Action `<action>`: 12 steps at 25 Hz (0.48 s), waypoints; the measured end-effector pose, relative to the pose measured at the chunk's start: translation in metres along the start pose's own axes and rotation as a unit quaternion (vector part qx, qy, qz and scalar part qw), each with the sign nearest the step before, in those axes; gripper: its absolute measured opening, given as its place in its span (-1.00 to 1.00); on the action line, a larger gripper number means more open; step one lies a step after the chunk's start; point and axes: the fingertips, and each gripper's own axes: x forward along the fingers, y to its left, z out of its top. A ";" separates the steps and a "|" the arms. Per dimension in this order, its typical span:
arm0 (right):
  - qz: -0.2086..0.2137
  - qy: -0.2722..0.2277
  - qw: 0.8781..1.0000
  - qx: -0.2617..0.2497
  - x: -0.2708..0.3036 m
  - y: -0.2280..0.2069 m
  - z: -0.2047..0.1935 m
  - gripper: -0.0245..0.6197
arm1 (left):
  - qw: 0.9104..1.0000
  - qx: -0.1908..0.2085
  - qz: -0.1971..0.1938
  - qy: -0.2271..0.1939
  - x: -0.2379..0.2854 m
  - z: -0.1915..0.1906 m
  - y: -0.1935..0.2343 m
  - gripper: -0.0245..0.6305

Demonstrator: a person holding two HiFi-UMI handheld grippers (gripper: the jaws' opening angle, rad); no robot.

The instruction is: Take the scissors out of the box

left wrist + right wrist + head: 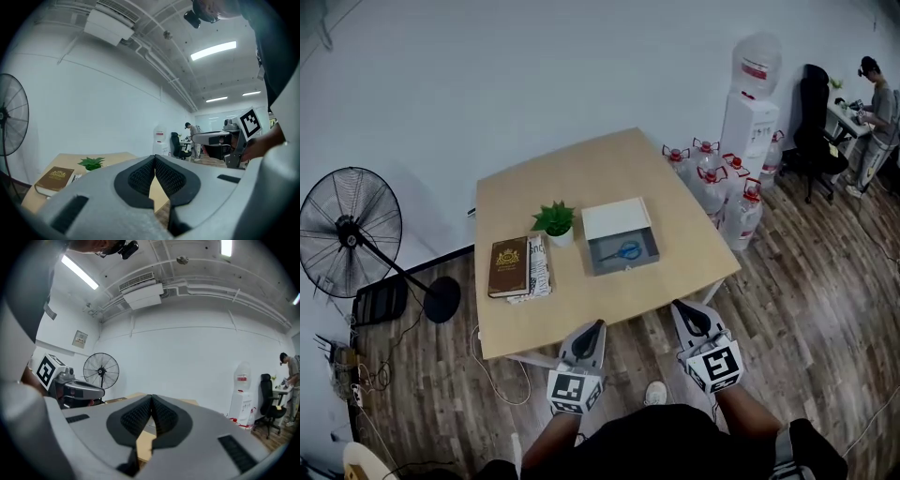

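I'm holding the left gripper [597, 327] and right gripper [679, 307] by the table's [581, 173] near edge, both with fingers pressed together and empty. The scissors [622, 251] are lying in the box [653, 243].

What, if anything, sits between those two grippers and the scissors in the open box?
Nothing visible. Only bare table lies between the left gripper, the right gripper and the box; the scissors lie uncovered inside. The plant and books stand off to the left.
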 end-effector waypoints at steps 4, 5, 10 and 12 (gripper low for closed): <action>0.028 0.004 1.000 0.005 0.024 -0.022 -0.003 -0.94 | 1.000 0.000 0.017 -0.001 0.027 0.005 0.007 -0.91; 0.035 0.005 0.999 0.005 0.029 -0.026 -0.004 -0.94 | 1.000 0.000 0.022 -0.001 0.033 0.006 0.008 -0.91; 0.062 0.010 0.998 -0.001 0.049 -0.042 -0.010 -0.94 | 0.999 -0.004 0.038 0.005 0.056 0.005 0.012 -0.91; 0.070 0.015 0.997 -0.005 0.056 -0.048 -0.011 -0.94 | 0.999 -0.003 0.041 0.007 0.061 0.006 0.014 -0.91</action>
